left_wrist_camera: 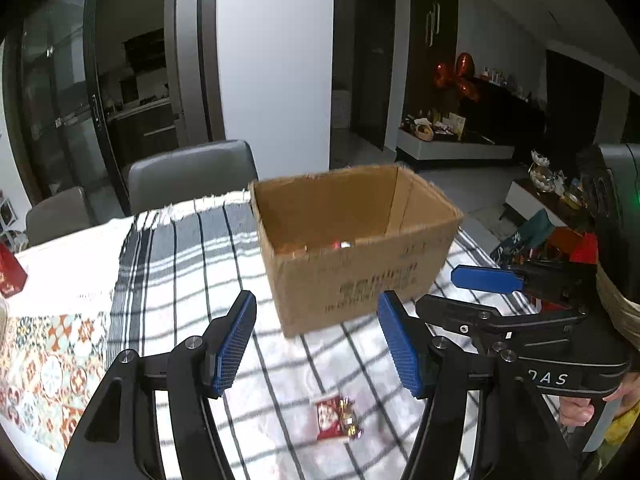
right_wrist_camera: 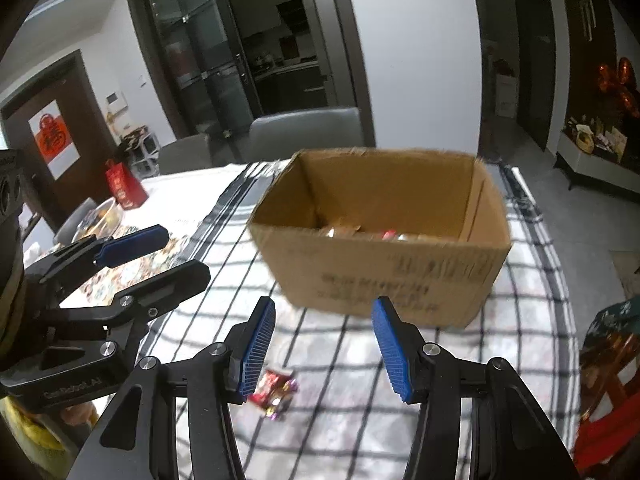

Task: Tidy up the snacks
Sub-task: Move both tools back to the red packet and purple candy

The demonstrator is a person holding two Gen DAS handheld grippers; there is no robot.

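An open cardboard box (left_wrist_camera: 360, 276) stands on the checked tablecloth (left_wrist_camera: 192, 248), with several snack wrappers low inside; it also shows in the right wrist view (right_wrist_camera: 380, 264). A red snack packet with small wrapped candies (left_wrist_camera: 336, 418) lies on the cloth in front of the box, also seen in the right wrist view (right_wrist_camera: 274, 392). My left gripper (left_wrist_camera: 316, 344) is open and empty above the packet. My right gripper (right_wrist_camera: 324, 352) is open and empty, just right of the packet; it also shows at the right of the left wrist view (left_wrist_camera: 452, 292).
Grey chairs (left_wrist_camera: 192, 172) stand behind the table. A red gift bag (right_wrist_camera: 124, 188) and a bowl (right_wrist_camera: 100, 216) sit at the table's far left. A patterned cloth (left_wrist_camera: 44, 368) covers the left part. Cluttered low furniture (left_wrist_camera: 560, 200) is to the right.
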